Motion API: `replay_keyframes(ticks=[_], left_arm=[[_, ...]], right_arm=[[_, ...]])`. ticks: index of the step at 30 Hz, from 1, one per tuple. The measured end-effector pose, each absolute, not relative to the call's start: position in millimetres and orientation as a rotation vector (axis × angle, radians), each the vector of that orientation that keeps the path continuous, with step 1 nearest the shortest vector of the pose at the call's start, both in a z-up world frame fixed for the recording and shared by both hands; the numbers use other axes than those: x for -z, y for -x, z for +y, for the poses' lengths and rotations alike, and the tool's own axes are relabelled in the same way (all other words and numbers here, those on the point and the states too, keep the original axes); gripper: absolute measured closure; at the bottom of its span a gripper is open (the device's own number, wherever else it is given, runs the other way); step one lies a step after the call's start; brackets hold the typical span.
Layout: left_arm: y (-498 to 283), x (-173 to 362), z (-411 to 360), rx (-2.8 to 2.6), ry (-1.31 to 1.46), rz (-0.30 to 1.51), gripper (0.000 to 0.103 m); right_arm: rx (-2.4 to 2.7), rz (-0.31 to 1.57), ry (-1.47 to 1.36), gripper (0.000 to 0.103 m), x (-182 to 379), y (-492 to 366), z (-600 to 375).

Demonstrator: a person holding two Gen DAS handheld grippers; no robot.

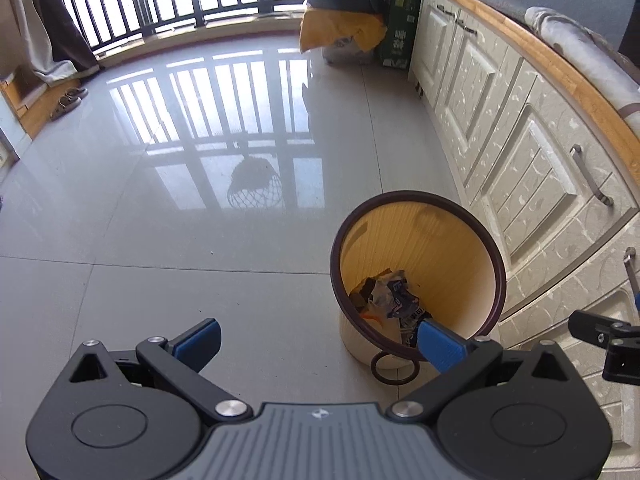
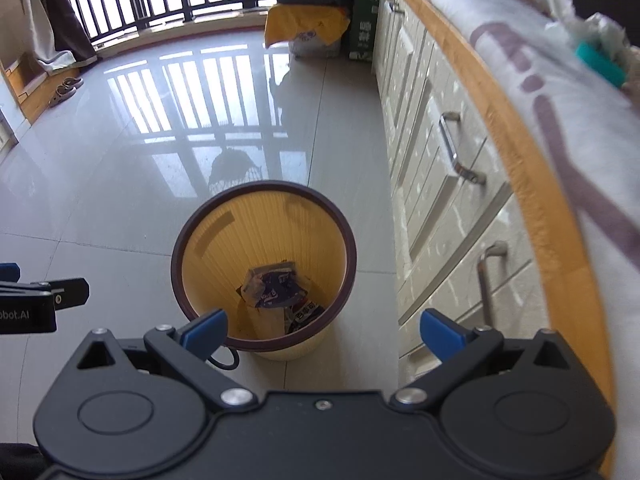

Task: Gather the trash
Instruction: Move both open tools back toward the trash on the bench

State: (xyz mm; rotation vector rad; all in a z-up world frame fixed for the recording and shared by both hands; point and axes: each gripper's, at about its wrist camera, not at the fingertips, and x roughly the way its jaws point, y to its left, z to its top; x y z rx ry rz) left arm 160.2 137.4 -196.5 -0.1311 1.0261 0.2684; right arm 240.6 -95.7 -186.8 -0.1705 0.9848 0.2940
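Trash [image 2: 276, 288] lies in the bin [image 2: 264, 194]; our left gripper [image 1: 320, 338] and right gripper [image 2: 322, 326] gape wide, empty. Drop looks done; next, we seek more litter.

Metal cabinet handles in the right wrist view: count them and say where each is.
3. One handle on the upper drawer front, one lower down nearer the camera, one small far along the cabinets. More may be hidden.

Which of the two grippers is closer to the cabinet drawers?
Right. The right gripper hangs open above the bin, hard by the drawers; the left gripper, also open, is on its far side.
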Motion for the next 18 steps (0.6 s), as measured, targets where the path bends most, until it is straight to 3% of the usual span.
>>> replay_keyframes(ticks=[18], left_arm=[[-108, 129, 115, -0.273, 0.099, 0.824, 0.0]], right_arm=[[-0.254, 0.678, 0.133, 0.0, 115, -186, -115]])
